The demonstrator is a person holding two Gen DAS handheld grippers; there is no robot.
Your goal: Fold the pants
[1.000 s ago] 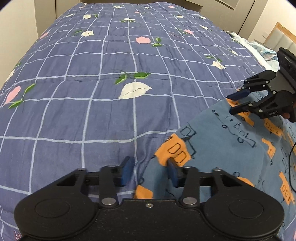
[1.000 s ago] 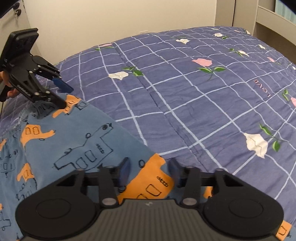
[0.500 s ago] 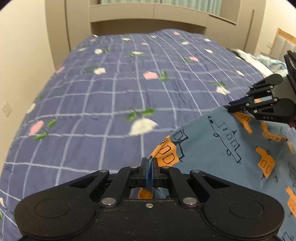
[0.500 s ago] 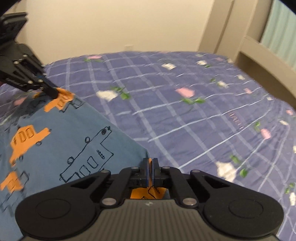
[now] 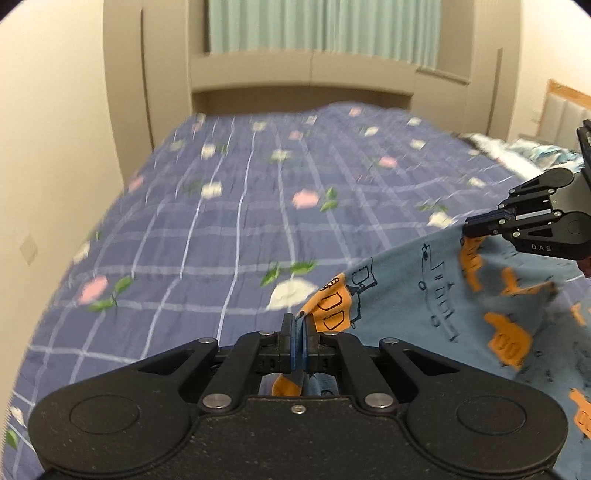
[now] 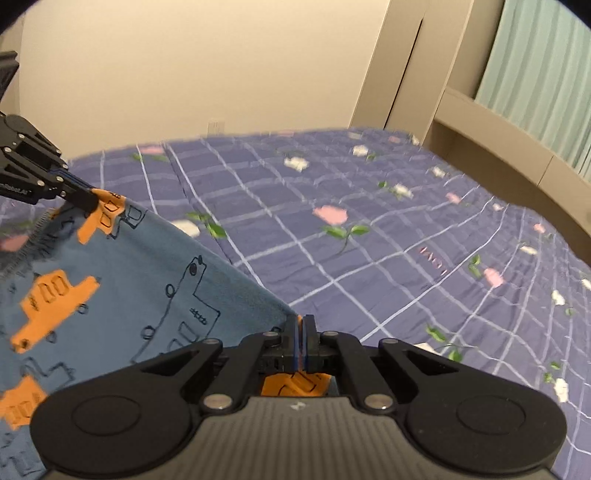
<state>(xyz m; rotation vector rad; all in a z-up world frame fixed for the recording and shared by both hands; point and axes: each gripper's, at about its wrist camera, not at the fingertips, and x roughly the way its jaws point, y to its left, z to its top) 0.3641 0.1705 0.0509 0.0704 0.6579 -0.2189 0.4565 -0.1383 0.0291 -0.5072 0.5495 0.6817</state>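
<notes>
Two black handheld tools each pinch a corner of a pair of blue pants (image 5: 436, 295) printed with orange vehicles and dark outline drawings; the left tool (image 5: 297, 345) has its blue-padded fingers clamped tight on one corner of the cloth; the right tool (image 6: 300, 343) is likewise clamped on the opposite corner. The edge between them is lifted above the bed (image 5: 240, 229), and the rest of the pants hangs down below the tools; the bed wears a purple quilt (image 6: 388, 236) with a white grid and pink and white flowers. Beyond it stand a beige headboard (image 5: 295, 77) and pale green curtains (image 5: 321, 26).
</notes>
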